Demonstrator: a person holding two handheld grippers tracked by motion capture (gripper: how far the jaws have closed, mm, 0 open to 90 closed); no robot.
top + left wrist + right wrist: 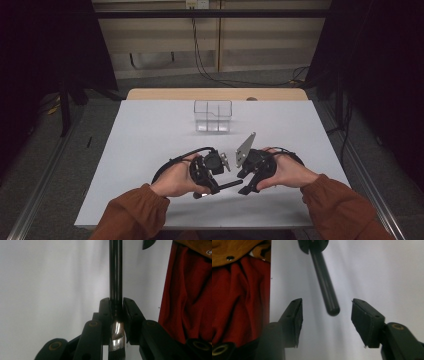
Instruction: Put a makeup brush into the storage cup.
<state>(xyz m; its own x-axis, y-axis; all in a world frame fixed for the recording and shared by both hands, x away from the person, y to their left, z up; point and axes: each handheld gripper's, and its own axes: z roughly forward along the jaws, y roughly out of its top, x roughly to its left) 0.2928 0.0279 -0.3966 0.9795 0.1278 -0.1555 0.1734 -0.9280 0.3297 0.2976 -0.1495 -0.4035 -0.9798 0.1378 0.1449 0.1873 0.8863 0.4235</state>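
Where left gripper point(116, 307) clamps black rod point(115, 270), silver end point(116, 338) cut off

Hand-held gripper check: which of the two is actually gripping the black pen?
The left hand-held gripper: its jaws are closed on the black pen. The right hand-held gripper is open, jaws on either side of the pen's free end, not touching it.

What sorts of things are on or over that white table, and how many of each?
Grippers: 2, left gripper and right gripper
Black rod with a shiny end: 1
Clear plastic box with compartments: 1
Total: 4
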